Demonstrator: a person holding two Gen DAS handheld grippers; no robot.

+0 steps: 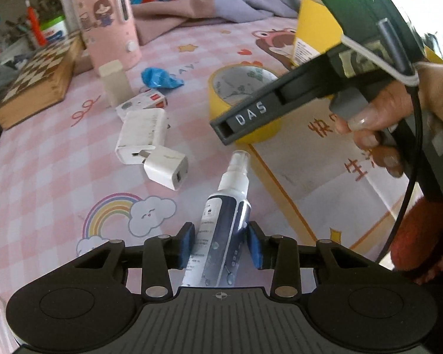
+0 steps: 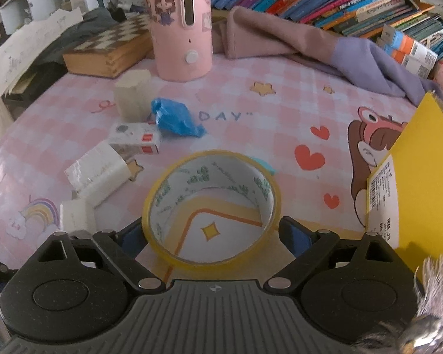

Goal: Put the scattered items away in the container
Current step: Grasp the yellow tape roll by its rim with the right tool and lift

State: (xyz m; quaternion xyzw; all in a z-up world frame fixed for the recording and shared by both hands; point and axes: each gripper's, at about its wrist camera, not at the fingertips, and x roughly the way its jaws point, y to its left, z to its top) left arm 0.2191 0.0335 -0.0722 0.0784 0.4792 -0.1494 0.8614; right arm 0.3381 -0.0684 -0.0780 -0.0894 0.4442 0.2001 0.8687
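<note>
Blue-padded left tool (image 1: 220, 243) is clamped on the dark-labelled white plastic spray bottle (image 1: 221, 227), low on its body, over the pink checked tabletop (image 1: 59, 177). Probably light and slick. Right tool (image 2: 211, 231) straddles the yellow tape roll (image 2: 211, 206), not gripping; stiff ring.

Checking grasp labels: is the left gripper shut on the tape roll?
No, the left gripper is shut on the spray bottle; the tape roll lies farther off.

Counting on the bench: one spray bottle (image 1: 226, 221), one tape roll (image 2: 211, 206), two white chargers (image 1: 141, 135) (image 1: 167, 166), one small carton (image 1: 143, 104), one blue bag (image 1: 161, 78), one pink jug (image 1: 109, 20), one chessboard (image 1: 38, 79).
</note>
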